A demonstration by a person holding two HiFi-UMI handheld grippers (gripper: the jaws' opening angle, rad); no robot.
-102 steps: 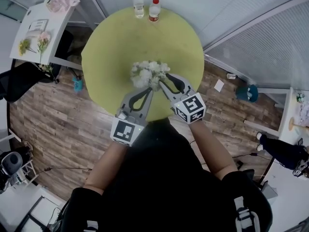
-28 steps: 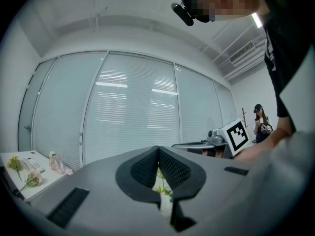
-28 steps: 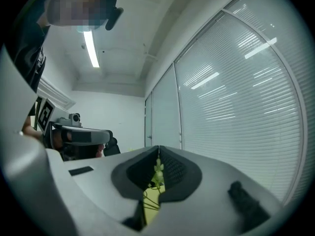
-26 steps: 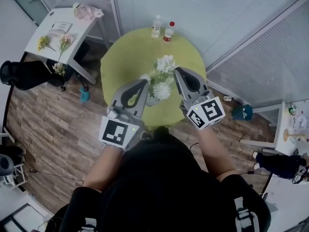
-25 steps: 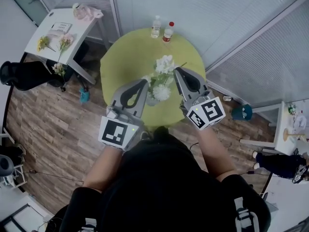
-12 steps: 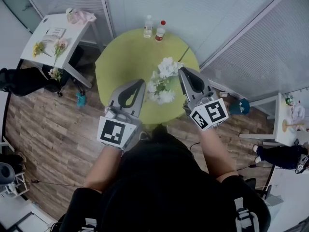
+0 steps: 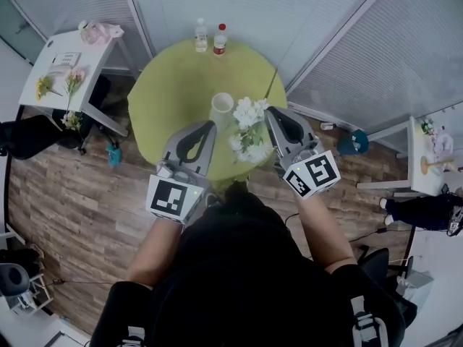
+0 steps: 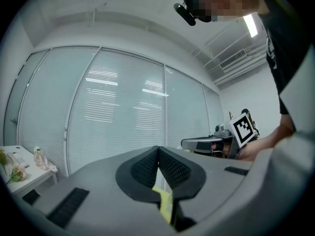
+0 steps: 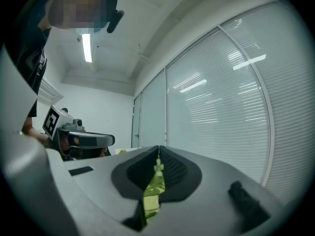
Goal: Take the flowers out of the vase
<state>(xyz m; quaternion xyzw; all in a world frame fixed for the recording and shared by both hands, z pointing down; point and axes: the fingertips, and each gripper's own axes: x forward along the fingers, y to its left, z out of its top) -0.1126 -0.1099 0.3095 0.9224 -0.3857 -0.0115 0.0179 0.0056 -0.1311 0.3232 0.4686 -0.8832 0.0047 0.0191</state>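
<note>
The bunch of white artificial flowers with green stems (image 7: 248, 113) is already out of the small white round vase (image 7: 222, 106), which stands upright and alone on the round yellow-green tabletop (image 7: 173, 78), just to the left of the bunch. The right hand-held gripper (image 7: 268, 113) is closed on a thin green stem (image 9: 152, 191), which is pinched between its pads. The left hand-held gripper (image 7: 210, 124) is also closed, but nothing is seen between its jaws. The main risk is probably a slip. Only a narrow piece of stem is held, and the heavy blooms hang near the close edge of the tabletop, so if the pinch is loosened the bunch could drop onto the wooden floor (image 7: 79, 186). The empty vase could also be knocked over if the stems are swung towards it. A clear plastic bottle with a white cap (image 7: 200, 35) and a bottle with a red cap (image 7: 219, 40) stand at the far edge, well apart, and nothing is blocked by them. A white side table (image 7: 51, 53) is kept away at the left.
</note>
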